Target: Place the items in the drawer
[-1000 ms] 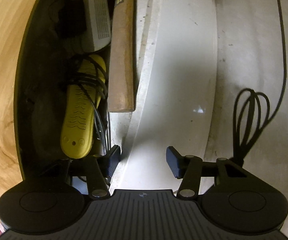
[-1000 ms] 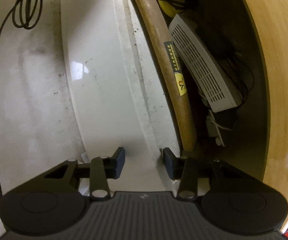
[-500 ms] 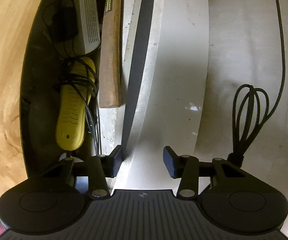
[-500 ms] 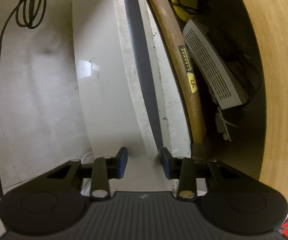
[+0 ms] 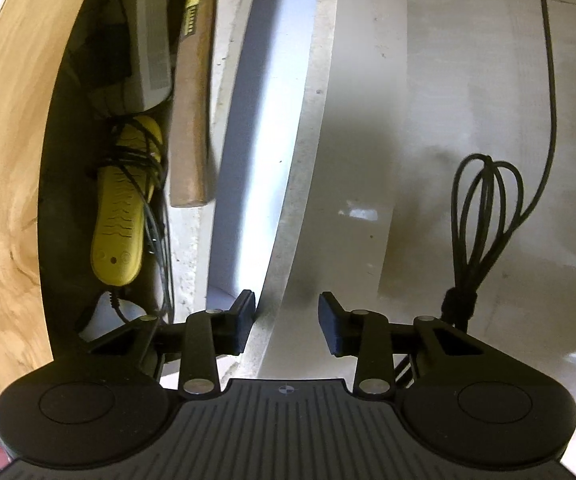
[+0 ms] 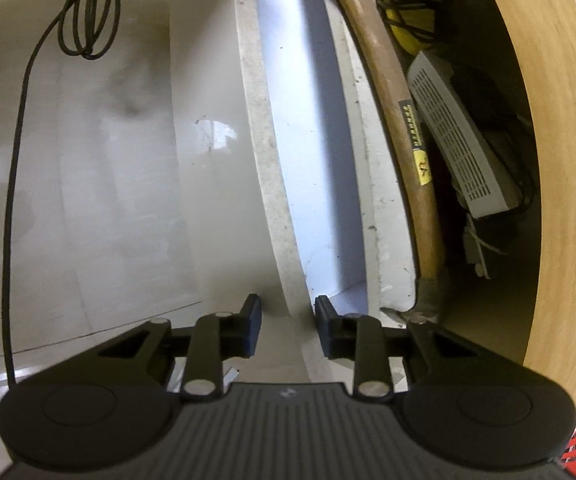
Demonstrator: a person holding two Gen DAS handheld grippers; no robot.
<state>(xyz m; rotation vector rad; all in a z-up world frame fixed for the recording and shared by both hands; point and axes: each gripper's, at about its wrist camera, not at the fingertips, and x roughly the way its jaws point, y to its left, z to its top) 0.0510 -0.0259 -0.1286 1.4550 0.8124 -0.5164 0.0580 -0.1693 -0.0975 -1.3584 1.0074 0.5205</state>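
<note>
The white drawer front panel (image 5: 351, 128) runs up the middle of both wrist views (image 6: 216, 128). Behind it a pale blue gap (image 5: 256, 120) shows. My left gripper (image 5: 286, 322) is open and straddles the panel's top edge. My right gripper (image 6: 286, 326) is open and straddles the same edge at its other end. Under the wooden top (image 5: 12, 128), an upper compartment holds a wooden-handled hammer (image 5: 192, 92), a yellow device (image 5: 122, 216) wrapped in black cord and a white vented box (image 5: 150, 40). They show again in the right wrist view: hammer (image 6: 407, 132), box (image 6: 459, 140).
A coiled black cable (image 5: 483, 216) lies on the glossy pale floor (image 5: 487, 80) in front of the drawer, also in the right wrist view (image 6: 88, 12). The wooden top (image 6: 559, 140) overhangs the compartment.
The drawer front has come away from the cabinet: a dark slit half a second ago is now a wide pale blue gap. Both grippers stayed open over the panel's edge.
</note>
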